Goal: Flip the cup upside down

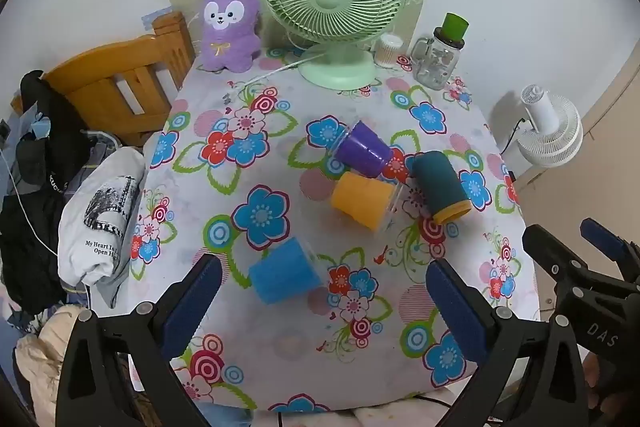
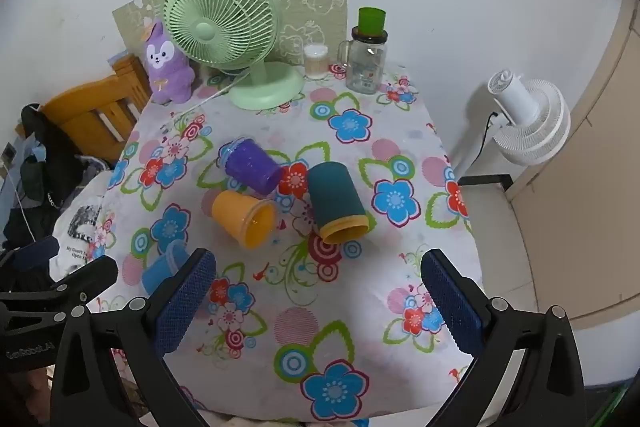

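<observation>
Several cups lie on their sides on the flowered tablecloth [image 1: 280, 115]. A blue cup [image 1: 284, 271] lies nearest my left gripper [image 1: 324, 291], which is open and empty just in front of it. An orange cup [image 1: 362, 199], a purple cup [image 1: 362, 149] and a dark teal cup [image 1: 440, 187] lie clustered further back. In the right wrist view the orange cup [image 2: 244, 219], purple cup [image 2: 252, 165] and teal cup [image 2: 338, 203] lie ahead of my right gripper [image 2: 320, 287], which is open and empty. The blue cup [image 2: 162, 267] is partly hidden behind its left finger.
A green desk fan [image 1: 334, 7], a purple plush rabbit [image 1: 228, 23], a glass jar mug with a green cup on top [image 1: 438, 59] and a cotton swab box [image 1: 388, 49] stand at the back. A wooden bed frame [image 1: 116, 83] and clothes lie left; a white fan [image 1: 550, 129] stands right.
</observation>
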Motion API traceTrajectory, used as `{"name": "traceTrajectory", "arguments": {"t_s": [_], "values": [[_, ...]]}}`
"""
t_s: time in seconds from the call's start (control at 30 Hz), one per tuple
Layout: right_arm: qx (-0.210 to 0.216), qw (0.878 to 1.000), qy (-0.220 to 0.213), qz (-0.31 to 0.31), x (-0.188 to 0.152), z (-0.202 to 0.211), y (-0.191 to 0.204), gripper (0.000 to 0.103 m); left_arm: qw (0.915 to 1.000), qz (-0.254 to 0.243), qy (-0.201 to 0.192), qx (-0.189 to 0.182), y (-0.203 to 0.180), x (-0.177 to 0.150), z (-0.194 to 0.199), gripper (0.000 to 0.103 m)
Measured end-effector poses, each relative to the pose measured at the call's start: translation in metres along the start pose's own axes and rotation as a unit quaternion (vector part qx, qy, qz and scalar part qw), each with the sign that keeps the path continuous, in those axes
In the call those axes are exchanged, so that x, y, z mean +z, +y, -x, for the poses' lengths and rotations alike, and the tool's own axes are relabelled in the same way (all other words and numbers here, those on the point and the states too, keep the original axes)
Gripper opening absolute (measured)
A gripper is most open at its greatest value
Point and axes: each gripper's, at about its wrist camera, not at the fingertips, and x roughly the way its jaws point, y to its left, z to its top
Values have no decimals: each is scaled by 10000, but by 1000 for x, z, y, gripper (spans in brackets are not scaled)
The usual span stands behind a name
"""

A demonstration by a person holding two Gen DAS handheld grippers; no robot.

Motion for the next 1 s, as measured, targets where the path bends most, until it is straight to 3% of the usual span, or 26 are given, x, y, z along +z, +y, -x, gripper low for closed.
{"name": "traceTrajectory", "arguments": {"t_s": [0.27, 0.7, 1.0], "values": [[162, 9998, 43, -73, -3, 1, 2, 103, 9998, -190, 21, 21, -3, -4, 0, 103], [-19, 9996, -244, 141, -4, 8, 10, 103, 9998, -182, -46, 34, 0, -2, 1, 103], [-10, 9998, -186, 90, -3, 7, 10, 103, 9998, -178, -48, 8, 4, -2, 3, 103]]}}
